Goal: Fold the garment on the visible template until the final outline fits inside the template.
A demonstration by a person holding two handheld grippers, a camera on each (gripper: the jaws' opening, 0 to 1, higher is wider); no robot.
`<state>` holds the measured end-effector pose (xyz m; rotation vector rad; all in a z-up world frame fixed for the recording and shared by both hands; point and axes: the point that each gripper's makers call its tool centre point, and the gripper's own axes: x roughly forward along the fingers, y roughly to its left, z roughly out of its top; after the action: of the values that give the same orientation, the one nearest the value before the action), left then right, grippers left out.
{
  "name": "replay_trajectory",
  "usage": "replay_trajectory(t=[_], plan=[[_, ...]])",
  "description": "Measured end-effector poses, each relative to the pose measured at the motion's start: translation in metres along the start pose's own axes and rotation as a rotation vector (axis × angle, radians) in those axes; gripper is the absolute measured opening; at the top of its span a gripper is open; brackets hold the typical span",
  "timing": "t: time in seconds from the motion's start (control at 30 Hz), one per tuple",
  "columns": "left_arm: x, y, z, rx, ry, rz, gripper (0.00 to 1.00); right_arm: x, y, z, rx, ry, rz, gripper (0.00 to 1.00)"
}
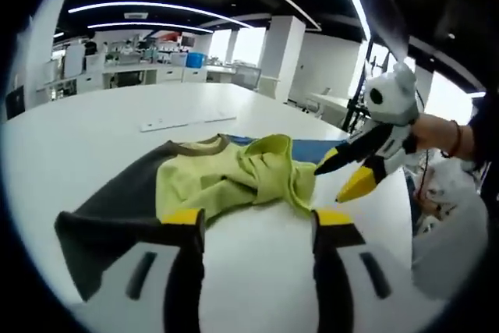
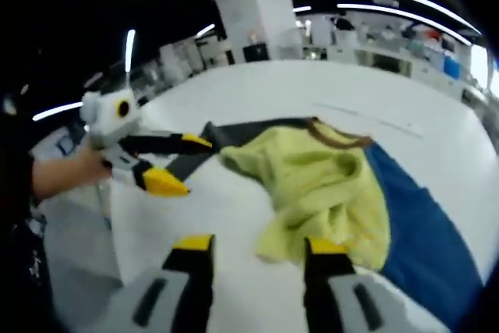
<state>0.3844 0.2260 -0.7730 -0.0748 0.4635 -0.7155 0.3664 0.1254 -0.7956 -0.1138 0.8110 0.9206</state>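
Broad white table [image 1: 93, 138] underneath everything, stretching far back toward an open office with desks, a white pillar [image 1: 279, 56] and ceiling light strips. On the far part of the tabletop, a thin pale strip [image 1: 187, 122] lying flat, well apart from the cloth.

Blue template [image 2: 421, 224] flat on the table, mostly covered on one side by the garment [image 1: 226, 177]: yellow-green body bunched and rumpled at the middle, dark grey sleeves, brown collar band. One dark sleeve [image 1: 109, 224] spread toward the near left in the left gripper view, off the blue. Blue peeking out just beyond the collar in that view.

Left gripper [image 1: 259, 220] near the table's close edge, yellow-tipped jaws spread wide, nothing between them, just short of the crumpled cloth. Right gripper [image 2: 257, 246] likewise spread, empty, tips just beside the near hem of the yellow-green fabric; touching or not, cannot tell. Seen from the left gripper view at the right, held by a hand [image 1: 433, 132], jaws parted above the tabletop.
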Motion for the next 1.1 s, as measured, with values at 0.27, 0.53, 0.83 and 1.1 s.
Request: replay_trajectory(t=[0.27, 0.53, 0.83, 1.1], plan=[[0.031, 0.001, -0.008, 0.004, 0.033, -0.022, 0.42, 0.009, 0.004, -0.009, -0.04, 0.008, -0.016, 0.31], [0.057, -0.001, -0.017, -0.014, 0.048, -0.04, 0.32, 0.02, 0.003, -0.014, -0.049, 0.015, -0.044, 0.25], [0.07, -0.005, -0.028, -0.004, 0.069, -0.074, 0.23, 0.03, 0.005, -0.018, -0.054, 0.028, -0.063, 0.16], [0.079, -0.01, -0.029, 0.037, 0.081, -0.092, 0.14, 0.032, -0.001, -0.023, -0.089, 0.054, -0.105, 0.12]])
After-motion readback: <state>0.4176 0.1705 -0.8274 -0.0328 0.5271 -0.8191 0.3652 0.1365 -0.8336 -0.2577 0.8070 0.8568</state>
